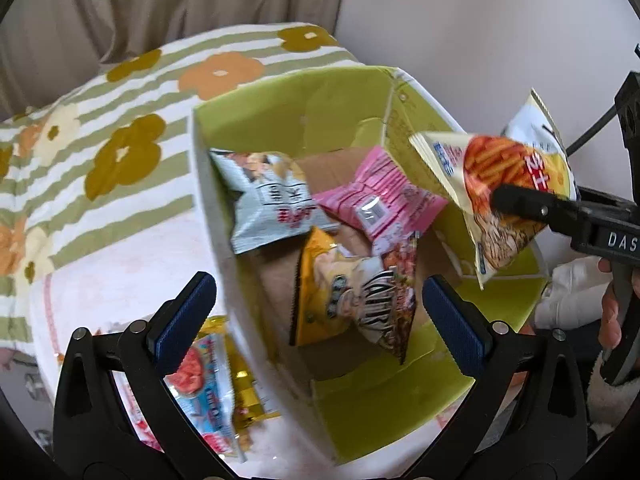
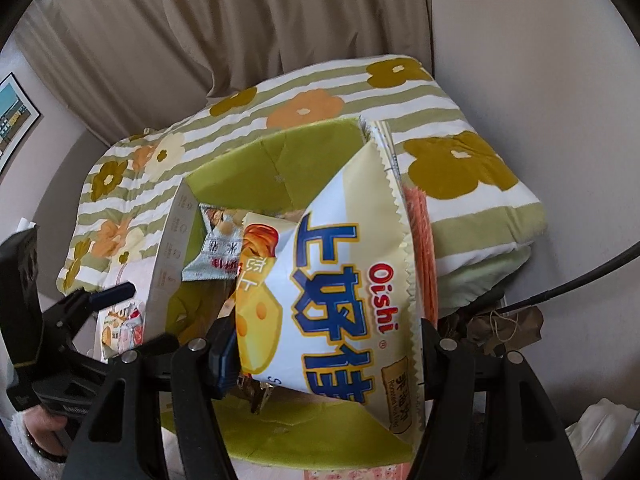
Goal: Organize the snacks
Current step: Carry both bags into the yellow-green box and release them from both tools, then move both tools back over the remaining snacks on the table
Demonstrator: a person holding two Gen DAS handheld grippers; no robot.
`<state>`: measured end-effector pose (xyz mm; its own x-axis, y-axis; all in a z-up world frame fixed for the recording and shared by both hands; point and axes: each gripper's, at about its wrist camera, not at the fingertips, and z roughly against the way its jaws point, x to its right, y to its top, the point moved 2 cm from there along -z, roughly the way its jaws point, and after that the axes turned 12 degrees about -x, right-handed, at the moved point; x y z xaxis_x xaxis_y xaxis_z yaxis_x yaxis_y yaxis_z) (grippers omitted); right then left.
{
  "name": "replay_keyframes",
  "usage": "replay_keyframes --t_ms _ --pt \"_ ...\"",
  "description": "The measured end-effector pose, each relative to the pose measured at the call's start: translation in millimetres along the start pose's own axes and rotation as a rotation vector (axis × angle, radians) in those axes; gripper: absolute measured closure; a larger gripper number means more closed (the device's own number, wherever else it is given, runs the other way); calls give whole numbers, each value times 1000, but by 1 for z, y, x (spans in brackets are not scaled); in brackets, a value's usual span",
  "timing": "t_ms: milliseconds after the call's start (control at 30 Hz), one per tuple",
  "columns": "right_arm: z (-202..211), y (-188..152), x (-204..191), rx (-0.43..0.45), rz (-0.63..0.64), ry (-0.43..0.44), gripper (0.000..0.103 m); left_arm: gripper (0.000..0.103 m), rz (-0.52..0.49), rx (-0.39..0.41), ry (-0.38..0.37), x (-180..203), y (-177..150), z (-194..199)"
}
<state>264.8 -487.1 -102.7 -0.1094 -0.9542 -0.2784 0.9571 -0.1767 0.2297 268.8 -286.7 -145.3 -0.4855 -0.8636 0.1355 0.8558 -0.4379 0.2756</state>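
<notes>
A: Where is the Oishi snack bag (image 2: 340, 300) found?

B: It is gripped by the right tool (image 2: 320, 356) above the green box (image 1: 352, 92).

A: And the left tool (image 1: 320, 304)?

B: It is spread wide, nothing held, over a yellow packet (image 1: 320, 300) lying inside with a pink packet (image 1: 384, 196) and a grey packet (image 1: 264, 200).

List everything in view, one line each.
Box: one, green inside, on the bed.
Packets in box: three; pale blue, pink, yellow.
Oishi packet: one, cream, above the box, in right gripper.
Packets outside box: at least two, beside its left wall.
Quilt: one, green-striped, floral, behind box.
Curtain: beige, behind.
Left gripper: open, empty.
Right gripper: shut on Oishi packet.
</notes>
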Motion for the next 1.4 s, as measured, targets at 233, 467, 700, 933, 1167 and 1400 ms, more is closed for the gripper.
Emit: replay_keyframes --t_ms 233,467,700,933,1167,1400 --pt "-13 -13 -14 -26 52 35 38 1 39 8 15 -12 -12 5" --pt "0 -24 -19 85 82 -9 1 1 73 31 19 -15 -24 15" --pt "8 -30 -24 77 123 23 1 1 99 66 37 -13 -40 29" --pt "25 -34 -43 107 211 77 1 1 167 123 82 -17 -62 57" --pt "31 -39 -79 129 353 137 1 1 285 134 173 -34 -110 84" --pt "29 -56 -123 135 443 221 0 1 414 132 227 -74 -174 102"
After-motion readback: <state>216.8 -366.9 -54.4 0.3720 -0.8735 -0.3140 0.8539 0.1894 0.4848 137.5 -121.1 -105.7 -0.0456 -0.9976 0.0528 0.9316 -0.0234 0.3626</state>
